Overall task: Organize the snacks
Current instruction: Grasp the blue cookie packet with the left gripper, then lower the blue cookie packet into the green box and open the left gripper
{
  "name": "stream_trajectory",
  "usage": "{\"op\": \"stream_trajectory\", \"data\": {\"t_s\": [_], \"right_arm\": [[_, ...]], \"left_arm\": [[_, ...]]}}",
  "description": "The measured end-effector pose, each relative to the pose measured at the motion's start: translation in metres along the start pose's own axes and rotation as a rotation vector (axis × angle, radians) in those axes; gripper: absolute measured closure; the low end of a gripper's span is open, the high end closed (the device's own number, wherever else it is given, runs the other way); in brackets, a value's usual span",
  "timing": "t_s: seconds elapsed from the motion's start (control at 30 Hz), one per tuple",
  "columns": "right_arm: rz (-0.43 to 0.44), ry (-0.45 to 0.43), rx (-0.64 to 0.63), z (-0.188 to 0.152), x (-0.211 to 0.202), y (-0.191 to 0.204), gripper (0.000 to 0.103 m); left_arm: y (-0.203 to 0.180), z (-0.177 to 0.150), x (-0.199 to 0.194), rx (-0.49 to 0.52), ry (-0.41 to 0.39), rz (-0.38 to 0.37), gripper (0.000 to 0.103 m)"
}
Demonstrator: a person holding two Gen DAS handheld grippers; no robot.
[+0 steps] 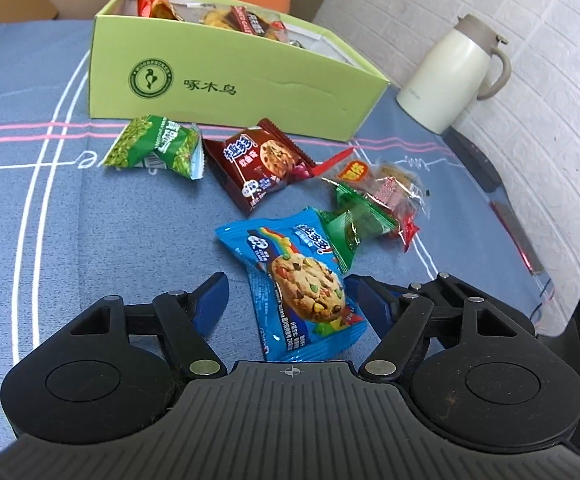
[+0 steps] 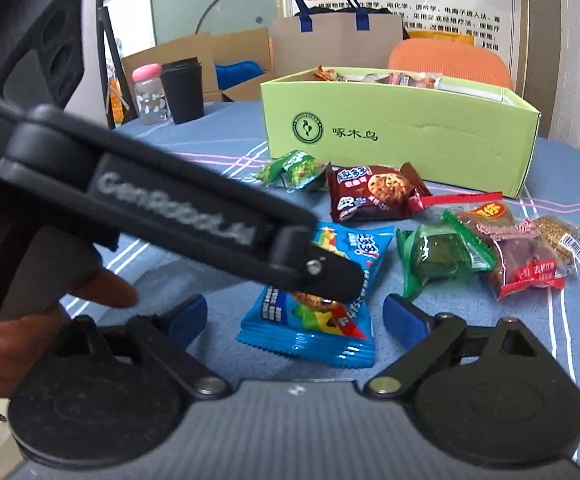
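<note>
blue cookie packet on table, near side, long axis near-to-far | bracketed by left gripper, jaws apart, nothing clamped | right gripper wide, empty | green box beyond

Your left hand-held gripper straddles the blue cookie packet on the counter, pads apart on either side. Beyond lie a brown cookie packet, a green pea packet and the green box.
</note>
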State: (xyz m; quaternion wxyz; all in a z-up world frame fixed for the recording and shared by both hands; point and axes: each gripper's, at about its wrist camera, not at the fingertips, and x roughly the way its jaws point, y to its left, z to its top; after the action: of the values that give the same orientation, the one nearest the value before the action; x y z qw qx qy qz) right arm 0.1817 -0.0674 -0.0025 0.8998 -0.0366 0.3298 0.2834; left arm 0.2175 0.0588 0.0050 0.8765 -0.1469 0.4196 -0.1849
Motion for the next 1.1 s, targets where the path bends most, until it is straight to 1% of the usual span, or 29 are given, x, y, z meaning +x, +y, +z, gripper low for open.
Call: {"op": "stream_trajectory", "data": {"t_s": [0.03, 0.13, 0.2, 0.27, 0.3, 0.37, 0.43, 0.47, 0.5, 0.53, 0.57, 0.6, 0.67, 0.73, 0.8, 0.9, 1.0, 1.1], "right_arm": [[-0.002, -0.005, -0.001, -0.001, 0.000, 0.000, 0.005], [0.000, -0.018, -0.013, -0.005, -0.001, 0.001, 0.003], [0.009, 0.013, -0.059, -0.001, 0.002, 0.002, 0.003], [0.015, 0.017, -0.020, 0.005, 0.002, -0.004, 0.003], [0.025, 0.013, 0.010, 0.007, 0.001, -0.008, 0.003], [0.023, 0.012, 0.014, 0.006, 0.003, -0.009, 0.003], [-0.004, -0.003, -0.016, 0.003, 0.006, -0.002, 0.003], [-0.013, 0.000, -0.047, 0.002, 0.007, 0.004, 0.004], [-0.002, 0.000, -0.069, 0.001, 0.006, 0.010, 0.007], [-0.011, -0.001, -0.083, 0.001, 0.002, 0.017, 0.016], [-0.021, -0.005, -0.098, 0.002, -0.001, 0.021, 0.027], [-0.024, -0.015, -0.097, 0.005, -0.006, 0.021, 0.027], [0.003, -0.043, -0.072, 0.011, -0.014, 0.018, 0.028], [-0.004, -0.070, -0.073, 0.021, -0.019, 0.019, 0.028], [-0.017, -0.104, -0.096, 0.036, -0.022, 0.020, 0.027], [-0.020, -0.167, -0.144, 0.066, -0.020, 0.018, 0.023], [-0.031, -0.216, -0.184, 0.104, -0.007, 0.012, 0.023], [-0.043, -0.247, -0.202, 0.141, 0.015, -0.002, 0.022]], "left_arm": [[-0.001, 0.000, 0.001, -0.002, -0.003, 0.003, 0.046], [-0.001, -0.002, 0.000, -0.005, -0.006, 0.009, 0.047], [-0.003, -0.002, -0.001, 0.003, 0.006, 0.002, 0.047], [-0.005, -0.001, 0.000, 0.016, 0.015, 0.004, 0.047], [-0.005, 0.001, 0.001, 0.017, 0.020, 0.006, 0.049], [-0.004, 0.002, 0.003, 0.008, 0.031, -0.009, 0.059], [-0.004, 0.000, 0.003, 0.002, 0.021, -0.017, 0.059], [-0.005, -0.001, 0.003, 0.012, 0.016, -0.010, 0.065], [-0.006, -0.002, 0.004, 0.021, 0.016, -0.004, 0.080], [-0.006, -0.003, 0.004, 0.016, 0.019, -0.010, 0.084], [-0.006, -0.004, 0.001, 0.005, 0.011, 0.009, 0.085], [-0.005, -0.005, -0.003, 0.003, 0.002, 0.021, 0.086], [-0.002, -0.004, -0.013, -0.027, -0.022, -0.006, 0.086], [-0.002, 0.002, -0.021, -0.047, -0.043, -0.019, 0.086], [-0.002, 0.013, -0.027, -0.061, -0.066, -0.030, 0.086], [-0.003, 0.041, -0.040, -0.044, -0.137, -0.040, 0.086], [0.002, 0.080, -0.046, -0.030, -0.197, -0.035, 0.086], [0.008, 0.124, -0.040, -0.018, -0.237, -0.021, 0.086]]}}
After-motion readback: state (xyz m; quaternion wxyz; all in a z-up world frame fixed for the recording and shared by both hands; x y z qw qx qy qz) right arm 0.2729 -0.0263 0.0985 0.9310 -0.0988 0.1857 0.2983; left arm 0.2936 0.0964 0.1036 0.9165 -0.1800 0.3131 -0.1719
